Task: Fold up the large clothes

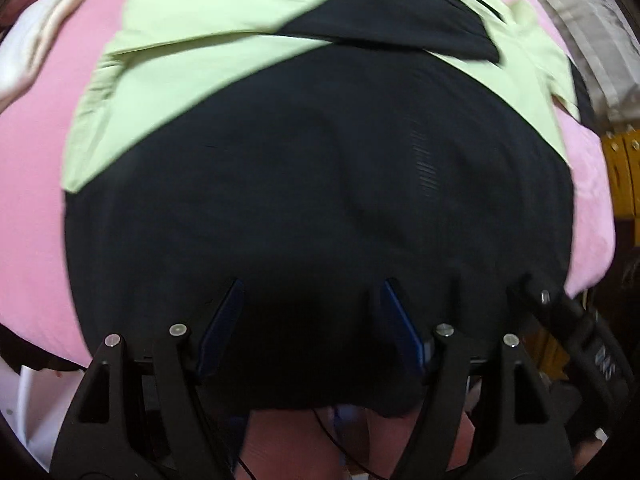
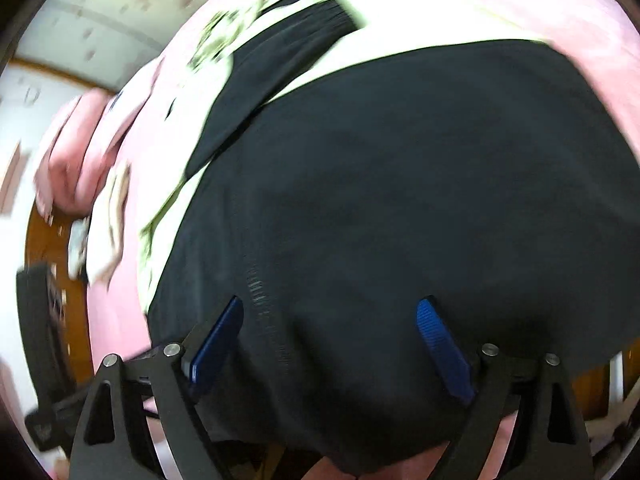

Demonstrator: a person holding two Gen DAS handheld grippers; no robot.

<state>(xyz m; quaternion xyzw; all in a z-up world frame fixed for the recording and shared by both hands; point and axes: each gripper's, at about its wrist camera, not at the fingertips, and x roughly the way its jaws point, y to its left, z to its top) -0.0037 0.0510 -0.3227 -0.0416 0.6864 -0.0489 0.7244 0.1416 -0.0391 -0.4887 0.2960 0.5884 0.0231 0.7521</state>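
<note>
A large black garment [image 1: 312, 184] with pale green panels [image 1: 192, 52] lies spread on a pink bed cover [image 1: 36, 184]. It also fills the right wrist view [image 2: 400, 184]. My left gripper [image 1: 312, 292] is open, its blue pads [image 1: 224, 320] wide apart over the garment's near black edge. My right gripper [image 2: 332, 308] is open too, its blue pads [image 2: 440, 344] spread over the black cloth near a seam. Neither holds cloth. The right gripper's body [image 1: 588, 340] shows at the lower right of the left wrist view.
A white cloth [image 1: 36, 40] lies at the bed's far left. A yellow wooden piece [image 1: 624, 172] stands right of the bed. In the right wrist view a pink pillow [image 2: 76, 152] lies at left, above a brown wooden floor [image 2: 44, 240].
</note>
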